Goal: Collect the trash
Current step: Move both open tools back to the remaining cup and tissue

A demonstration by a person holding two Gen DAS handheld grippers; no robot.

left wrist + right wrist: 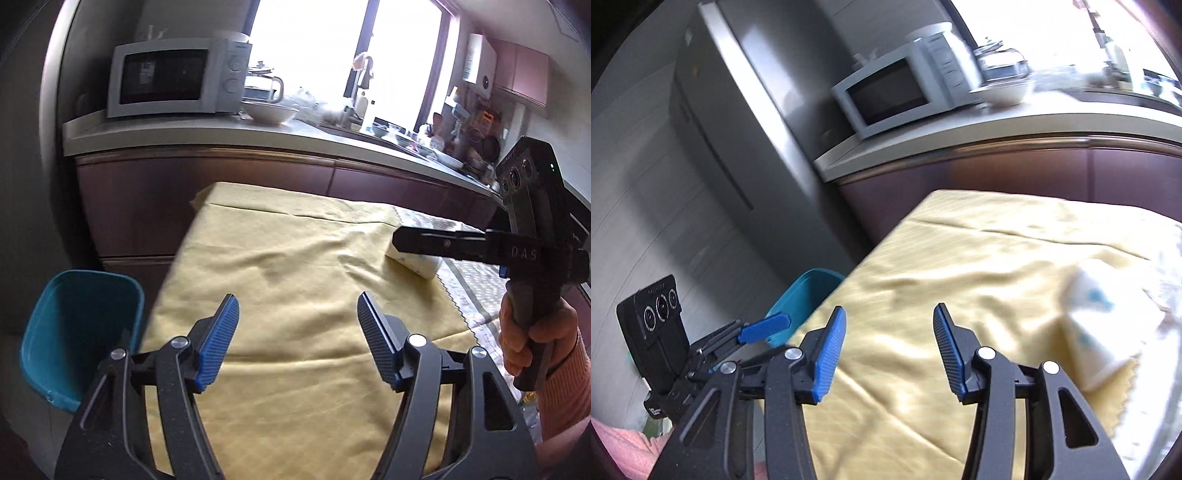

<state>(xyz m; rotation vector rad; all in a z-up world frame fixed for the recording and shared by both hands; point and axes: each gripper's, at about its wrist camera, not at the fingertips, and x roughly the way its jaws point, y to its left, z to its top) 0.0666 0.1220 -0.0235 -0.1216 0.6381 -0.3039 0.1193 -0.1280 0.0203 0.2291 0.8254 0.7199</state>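
A white paper cup (417,264) with blue marks lies on its side on the yellow tablecloth (295,258), toward the right. It looks blurred in the right wrist view (1097,325). A teal bin (81,332) stands on the floor off the table's left edge, also seen in the right wrist view (809,291). My left gripper (297,299) hovers open over the cloth with nothing between its pads. My right gripper (889,310) is open and empty too. Seen side-on, the right gripper (400,240) has its tip just above the cup, and a hand (535,332) holds its handle.
A kitchen counter (221,133) runs behind the table with a white microwave (173,77), a bowl (269,110) and dishes near the sink. A grey fridge (738,122) stands at the left. A patterned white cloth (469,291) covers the table's right part.
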